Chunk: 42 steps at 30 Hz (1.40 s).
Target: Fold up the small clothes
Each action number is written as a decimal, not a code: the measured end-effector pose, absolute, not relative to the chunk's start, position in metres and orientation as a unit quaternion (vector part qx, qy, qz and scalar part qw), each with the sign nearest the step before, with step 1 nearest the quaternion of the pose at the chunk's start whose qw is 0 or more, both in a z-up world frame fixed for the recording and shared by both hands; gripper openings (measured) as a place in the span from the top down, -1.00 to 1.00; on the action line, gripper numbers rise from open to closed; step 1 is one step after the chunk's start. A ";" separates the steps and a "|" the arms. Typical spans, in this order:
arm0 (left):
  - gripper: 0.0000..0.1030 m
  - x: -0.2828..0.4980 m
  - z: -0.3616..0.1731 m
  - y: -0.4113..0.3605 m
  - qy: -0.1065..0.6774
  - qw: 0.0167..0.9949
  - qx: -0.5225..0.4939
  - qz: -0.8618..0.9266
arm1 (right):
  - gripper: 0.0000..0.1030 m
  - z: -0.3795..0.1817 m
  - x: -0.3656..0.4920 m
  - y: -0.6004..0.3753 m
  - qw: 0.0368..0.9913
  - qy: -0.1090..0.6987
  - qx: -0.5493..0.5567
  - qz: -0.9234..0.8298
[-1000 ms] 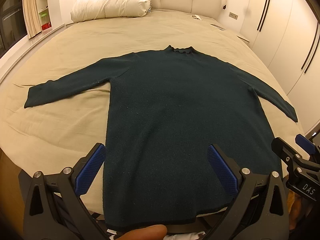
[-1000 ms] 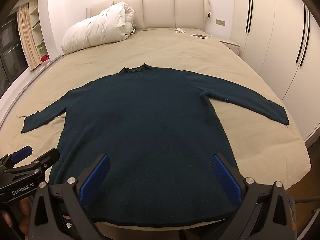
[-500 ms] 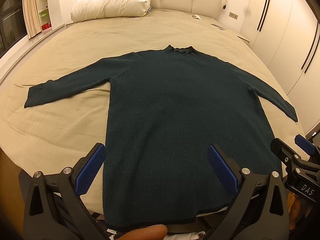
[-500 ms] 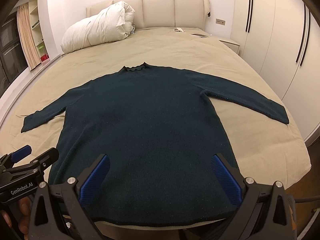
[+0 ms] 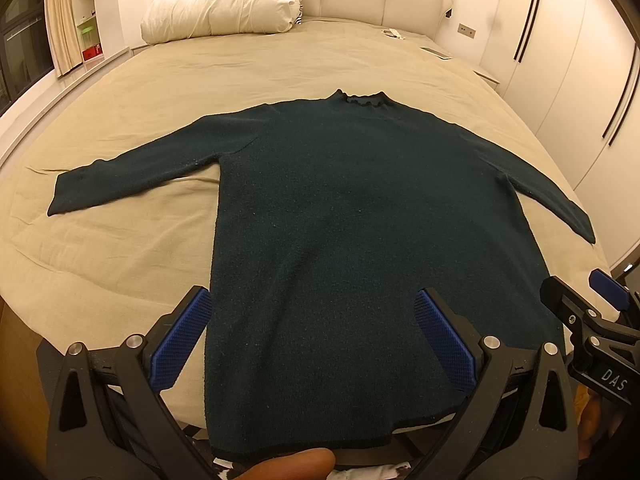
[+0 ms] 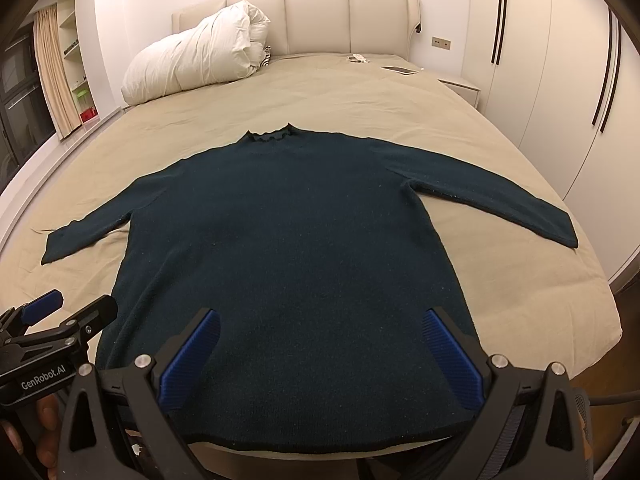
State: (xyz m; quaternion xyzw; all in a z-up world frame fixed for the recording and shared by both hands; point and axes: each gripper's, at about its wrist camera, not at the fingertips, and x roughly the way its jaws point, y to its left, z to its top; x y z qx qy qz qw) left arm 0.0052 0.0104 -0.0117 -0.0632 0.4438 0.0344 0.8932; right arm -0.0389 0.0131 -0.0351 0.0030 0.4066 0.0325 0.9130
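Observation:
A dark teal long-sleeved sweater [image 5: 360,216] lies flat on the beige bed, collar away from me, both sleeves spread out, hem at the near edge; it also shows in the right wrist view [image 6: 288,248]. My left gripper [image 5: 316,300] is open and empty, held above the hem on the sweater's left half. My right gripper [image 6: 320,324] is open and empty above the hem's middle. The right gripper also shows at the right edge of the left wrist view [image 5: 580,300], and the left gripper shows at the left edge of the right wrist view [image 6: 68,306].
The beige bed [image 5: 120,248] has a white duvet bundle [image 6: 192,60] at the headboard. Small flat items [image 6: 400,69] lie at the far right of the bed. White wardrobes [image 6: 560,80] stand on the right. A shelf and curtain [image 6: 52,72] are on the left.

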 end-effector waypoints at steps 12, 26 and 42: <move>-1.00 0.008 -0.018 0.012 0.446 0.892 -0.070 0.028 | -1.00 -0.035 -0.038 0.012 0.913 0.407 0.003 0.033; -1.00 0.032 -0.032 0.153 0.384 0.882 -0.274 -0.009 | -1.00 -0.027 -0.019 0.021 0.907 0.418 -0.001 0.052; -0.98 0.028 -0.130 0.430 0.198 0.725 -0.656 0.067 | -0.93 -0.024 0.036 0.053 0.851 0.452 0.174 0.203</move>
